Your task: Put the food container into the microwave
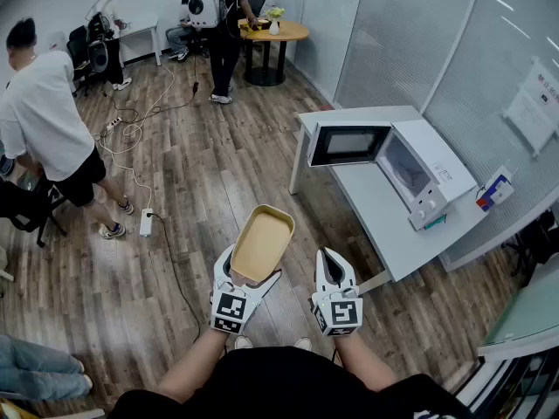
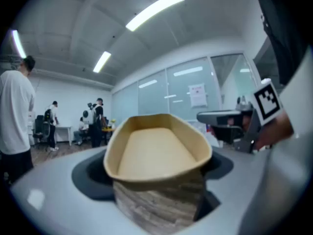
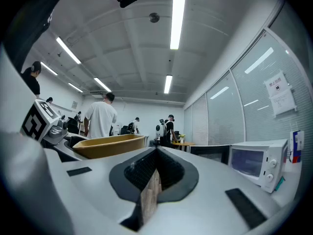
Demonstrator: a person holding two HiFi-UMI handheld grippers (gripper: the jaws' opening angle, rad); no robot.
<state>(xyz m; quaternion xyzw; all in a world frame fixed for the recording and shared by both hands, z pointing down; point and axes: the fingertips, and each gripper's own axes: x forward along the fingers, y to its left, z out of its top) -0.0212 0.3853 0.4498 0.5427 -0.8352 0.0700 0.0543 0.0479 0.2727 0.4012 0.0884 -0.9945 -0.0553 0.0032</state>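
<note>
Tan food container juts forward, clamped between the wide jaws of the left gripper.

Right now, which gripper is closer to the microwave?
Right. The right gripper, empty and shut, is on the microwave's side, though well short of it. The left gripper is farther off, clamped on the food container.
</note>
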